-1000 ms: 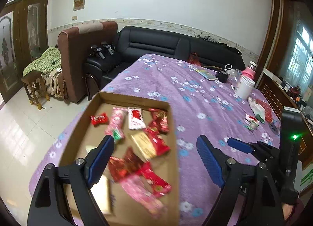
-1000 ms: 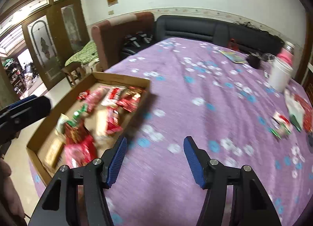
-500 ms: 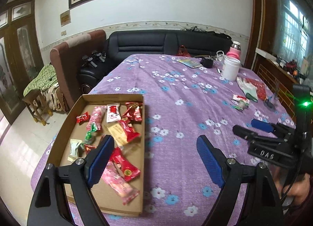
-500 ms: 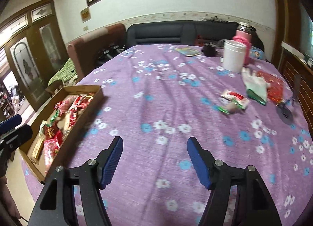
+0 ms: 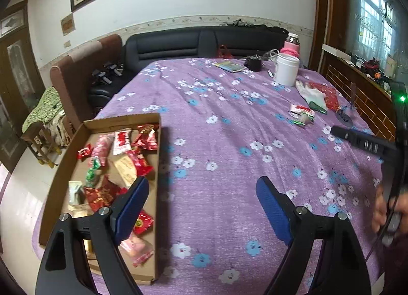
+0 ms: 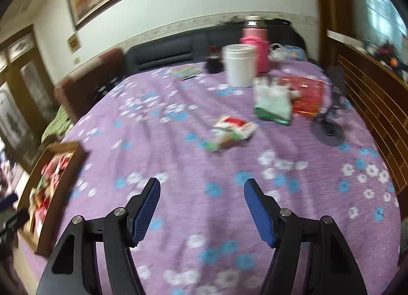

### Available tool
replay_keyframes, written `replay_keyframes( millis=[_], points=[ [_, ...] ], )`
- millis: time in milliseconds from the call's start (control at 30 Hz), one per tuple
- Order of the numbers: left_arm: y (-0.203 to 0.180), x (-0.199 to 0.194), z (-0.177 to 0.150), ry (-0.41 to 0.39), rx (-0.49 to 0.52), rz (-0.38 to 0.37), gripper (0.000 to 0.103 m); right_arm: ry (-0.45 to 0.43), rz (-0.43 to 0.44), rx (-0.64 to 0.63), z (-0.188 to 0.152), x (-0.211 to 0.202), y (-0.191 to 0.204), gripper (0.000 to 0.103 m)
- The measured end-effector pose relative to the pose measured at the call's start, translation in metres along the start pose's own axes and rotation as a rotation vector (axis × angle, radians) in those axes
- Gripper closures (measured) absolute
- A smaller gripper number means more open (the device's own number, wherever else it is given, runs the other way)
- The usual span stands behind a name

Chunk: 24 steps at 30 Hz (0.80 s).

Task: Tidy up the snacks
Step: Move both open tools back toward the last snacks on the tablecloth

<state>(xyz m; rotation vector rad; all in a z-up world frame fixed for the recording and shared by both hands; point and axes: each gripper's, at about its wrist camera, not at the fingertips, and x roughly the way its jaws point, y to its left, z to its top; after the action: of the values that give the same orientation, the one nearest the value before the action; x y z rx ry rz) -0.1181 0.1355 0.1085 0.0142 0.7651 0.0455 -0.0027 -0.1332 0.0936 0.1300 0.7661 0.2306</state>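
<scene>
Cardboard formed the shallow box [image 5: 155,147] at the left edge of the purple flowered tablecloth [image 5: 229,157], and it held most of the snacks: red, pink and gold wrappers [image 5: 122,162] lay loose and overlapping across its floor, in no order that could be made out. Two or three stray packets [image 6: 230,130] sat in a small heap well apart from the box, toward the right side of the table, near a pale glove [image 6: 274,106] and a red foil bag [image 6: 307,96]. A white tub [image 6: 238,65] and a pink flask [image 6: 255,47] stood upright behind them (what they held could not be seen).

Both tools were empty. The left gripper [image 5: 201,205] hung with its pads spread wide beside the box's right wall, and the right gripper [image 6: 201,205] was likewise spread, over bare cloth short of the stray heap, which looked like its target.

The risks seemed to lie in that pick. The packets were thin, crinkly and piled together, so a closing pinch could seize only a corner, or lift one and drag its neighbour off the heap. The soft cloth could bunch between the pads. On the carry back, a loosely held wrapper could slip, or catch the box's raised wall and fall outside.
</scene>
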Motion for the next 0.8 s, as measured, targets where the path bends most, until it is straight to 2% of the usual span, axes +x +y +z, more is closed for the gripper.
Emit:
replay_keyframes(
  millis=[167,267,467,700,733,767,800],
  points=[
    [-0.003,0.011,-0.002,0.024,0.002,-0.014,0.017,0.001,-0.027,0.168,0.017,0.009,-0.056,0.031],
    [-0.003,0.019,-0.002,0.038,-0.005,-0.025,0.017,0.000,-0.050,0.199,0.030,0.020,-0.073,0.031],
    [-0.007,0.025,-0.001,0.055,-0.002,-0.048,0.017,0.033,-0.051,0.112,0.063,0.066,-0.053,0.031],
    [-0.004,0.030,-0.002,0.090,0.000,-0.041,0.017,0.132,-0.121,-0.038,0.092,0.143,-0.026,0.031],
    [-0.003,0.031,-0.001,0.095,-0.004,-0.039,0.017,0.148,-0.134,-0.048,0.093,0.151,-0.026,0.032],
    [-0.001,0.032,-0.001,0.100,-0.009,-0.035,0.017,0.167,-0.147,-0.052,0.093,0.159,-0.027,0.047],
    [0.001,0.033,-0.001,0.103,-0.013,-0.032,0.017,0.183,-0.145,-0.047,0.092,0.164,-0.029,0.057]
  ],
)
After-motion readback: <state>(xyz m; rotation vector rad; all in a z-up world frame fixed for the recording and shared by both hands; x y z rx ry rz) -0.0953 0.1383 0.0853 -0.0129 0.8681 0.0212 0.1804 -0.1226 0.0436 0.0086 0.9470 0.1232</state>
